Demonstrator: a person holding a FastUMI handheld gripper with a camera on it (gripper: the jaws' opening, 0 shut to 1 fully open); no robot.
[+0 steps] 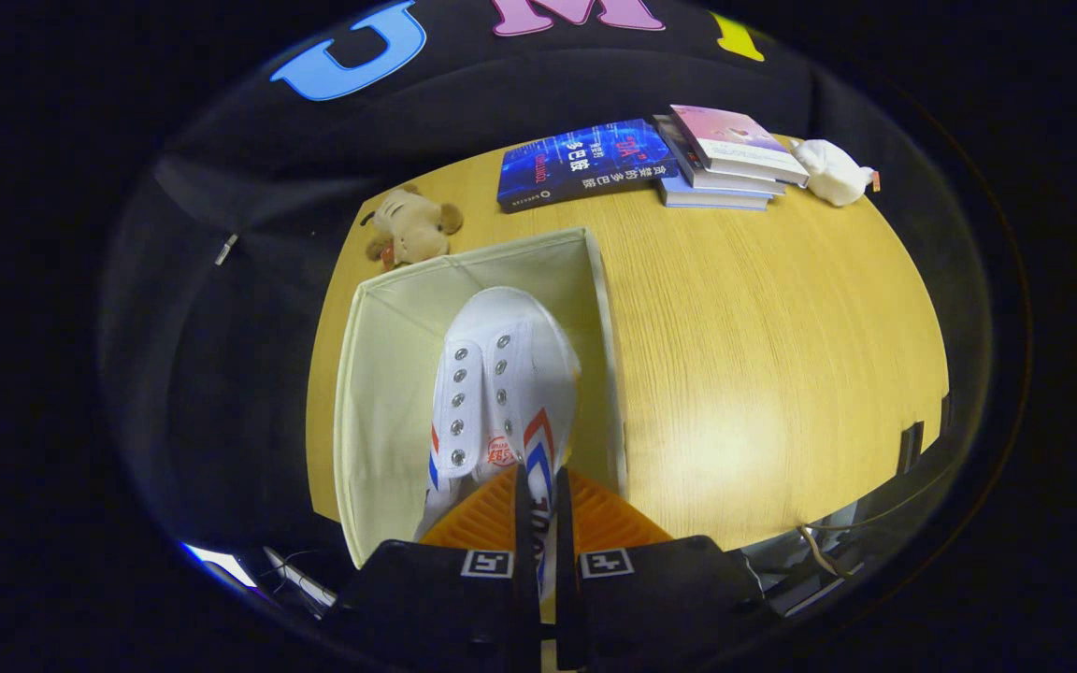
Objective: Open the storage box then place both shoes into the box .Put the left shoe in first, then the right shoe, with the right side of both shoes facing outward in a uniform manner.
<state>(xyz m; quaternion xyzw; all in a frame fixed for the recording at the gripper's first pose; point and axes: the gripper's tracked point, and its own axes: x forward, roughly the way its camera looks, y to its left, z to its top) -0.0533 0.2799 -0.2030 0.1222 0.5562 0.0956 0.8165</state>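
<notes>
Gripper [538,486] fingers nearly pressed together, pinching the side wall of a white shoe [501,374]; shoe hangs toe-forward inside the open box [380,374], nearer its right wall; box stands on the wooden table [763,355]; beyond it a brown plush toy [410,226], a blue book [581,164], stacked books [725,154], a white plush toy [833,171].

Light: bright overhead, dim surround.
Glare: soft sheen on the bench [763,411].
Distortion: strong fisheye bending at edges.
Focus: sharp centre; gripper [538,486] base slightly soft.
</notes>
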